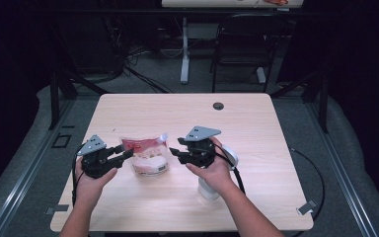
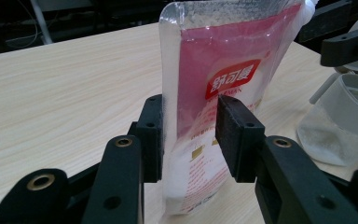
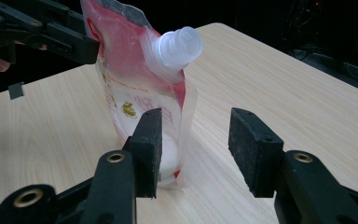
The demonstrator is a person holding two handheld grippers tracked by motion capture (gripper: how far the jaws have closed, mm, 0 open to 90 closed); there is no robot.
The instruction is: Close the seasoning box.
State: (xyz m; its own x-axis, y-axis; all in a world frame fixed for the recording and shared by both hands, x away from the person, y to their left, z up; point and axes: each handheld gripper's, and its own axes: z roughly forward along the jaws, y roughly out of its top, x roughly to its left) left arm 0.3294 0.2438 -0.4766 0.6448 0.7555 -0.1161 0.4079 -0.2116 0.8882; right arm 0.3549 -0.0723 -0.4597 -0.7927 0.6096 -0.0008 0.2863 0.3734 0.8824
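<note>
The red-and-clear plastic spout pouch [image 2: 214, 93] stands upright near the middle of the pale wooden bench [image 1: 256, 118], the left tool [image 2: 191, 135] clamped on its side edge. The right tool [image 3: 193, 149] gapes wide beside the pouch's spout edge, with bare bench beyond.

It looks like a lab or test room: a bare wooden bench [image 1: 256, 118], loose cables [image 1: 143, 74] on grey carpet beyond the claws, a folding chair [image 1: 242, 44], dark surroundings.
</note>
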